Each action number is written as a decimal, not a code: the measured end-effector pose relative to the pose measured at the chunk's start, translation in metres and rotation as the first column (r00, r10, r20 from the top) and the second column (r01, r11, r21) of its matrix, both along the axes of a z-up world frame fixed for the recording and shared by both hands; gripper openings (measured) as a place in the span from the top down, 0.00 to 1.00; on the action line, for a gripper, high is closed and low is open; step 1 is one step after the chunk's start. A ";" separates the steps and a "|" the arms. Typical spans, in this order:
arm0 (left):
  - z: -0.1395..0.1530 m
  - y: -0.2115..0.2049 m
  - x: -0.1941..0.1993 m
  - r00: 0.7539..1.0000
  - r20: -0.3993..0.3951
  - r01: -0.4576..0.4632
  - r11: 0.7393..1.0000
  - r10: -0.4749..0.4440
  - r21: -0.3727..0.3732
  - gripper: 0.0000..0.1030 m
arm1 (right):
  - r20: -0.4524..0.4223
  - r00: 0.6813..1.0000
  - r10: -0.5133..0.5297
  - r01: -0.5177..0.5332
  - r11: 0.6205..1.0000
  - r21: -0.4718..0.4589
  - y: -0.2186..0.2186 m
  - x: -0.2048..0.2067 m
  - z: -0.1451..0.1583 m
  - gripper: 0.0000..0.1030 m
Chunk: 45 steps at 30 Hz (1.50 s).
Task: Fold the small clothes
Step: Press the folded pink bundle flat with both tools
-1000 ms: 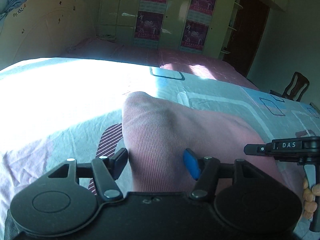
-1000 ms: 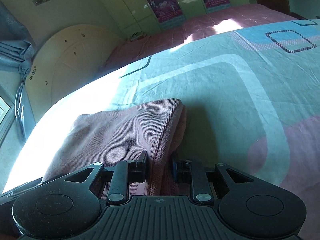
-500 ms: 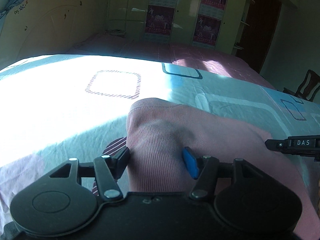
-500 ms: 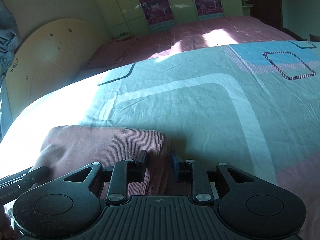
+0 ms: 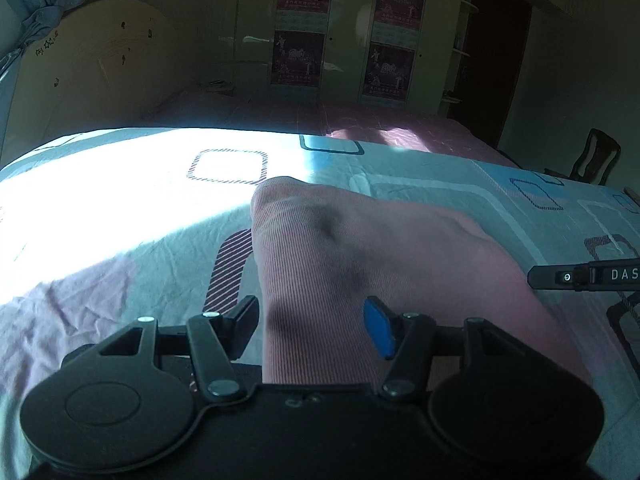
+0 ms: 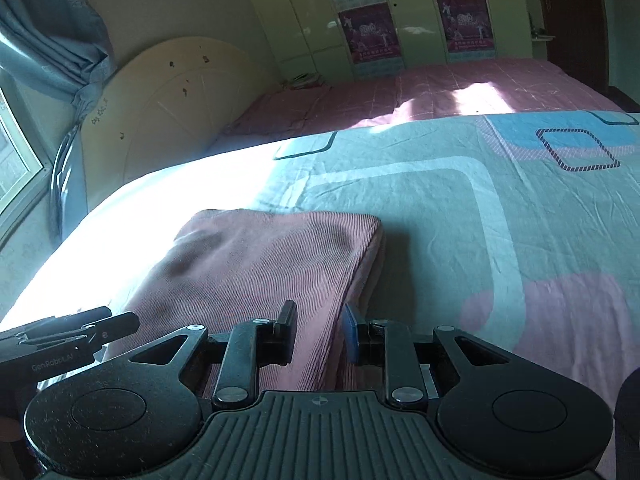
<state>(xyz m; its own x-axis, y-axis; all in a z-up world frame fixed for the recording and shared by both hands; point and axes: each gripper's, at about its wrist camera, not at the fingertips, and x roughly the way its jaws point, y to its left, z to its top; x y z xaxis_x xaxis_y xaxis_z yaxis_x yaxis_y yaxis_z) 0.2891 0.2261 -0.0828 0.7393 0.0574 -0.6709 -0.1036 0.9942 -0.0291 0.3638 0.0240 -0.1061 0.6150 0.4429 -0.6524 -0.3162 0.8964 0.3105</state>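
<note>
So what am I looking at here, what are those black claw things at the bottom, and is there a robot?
No robot: a person holds a two-fingered gripper in each hand, each carrying a camera looking along its fingers. One picture comes from the left gripper, the other from the right gripper. A folded pink garment lies on a patterned bedsheet. The right gripper pinches the garment's near edge. The left one has cloth between its wider-set fingers, but whether it grips is unclear. The black bar at one picture's edge is the other gripper.

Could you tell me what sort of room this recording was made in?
Most likely a home bedroom: a patterned bedsheet covers a bed with a rounded headboard, a wardrobe with posters lines the far wall, and a curtain hangs by a window.
</note>
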 end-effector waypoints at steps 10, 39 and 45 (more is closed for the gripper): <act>-0.001 -0.009 -0.020 0.999 -0.029 -0.041 0.999 0.041 0.000 0.45 | -0.042 0.996 -0.084 0.079 0.992 -0.097 0.000 -0.008 -0.027 0.76; -0.013 -0.014 -0.047 0.992 -0.111 -0.063 0.998 0.062 -0.005 0.26 | -0.116 0.983 -0.145 0.129 0.982 -0.138 -0.010 -0.062 -0.039 0.76; 0.010 -0.017 -0.049 0.999 -0.016 -0.040 0.999 0.040 0.028 0.17 | -0.032 0.988 -0.152 0.148 0.985 -0.092 -0.010 -0.077 -0.010 0.76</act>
<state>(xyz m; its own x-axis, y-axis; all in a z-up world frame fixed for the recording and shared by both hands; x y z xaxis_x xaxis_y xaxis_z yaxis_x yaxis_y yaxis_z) 0.2401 0.2093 -0.0723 0.7249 0.1056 -0.6807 -0.1436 0.9896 0.0006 0.2870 0.0140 -0.1165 0.6436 0.2867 -0.7096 -0.1655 0.9574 0.2367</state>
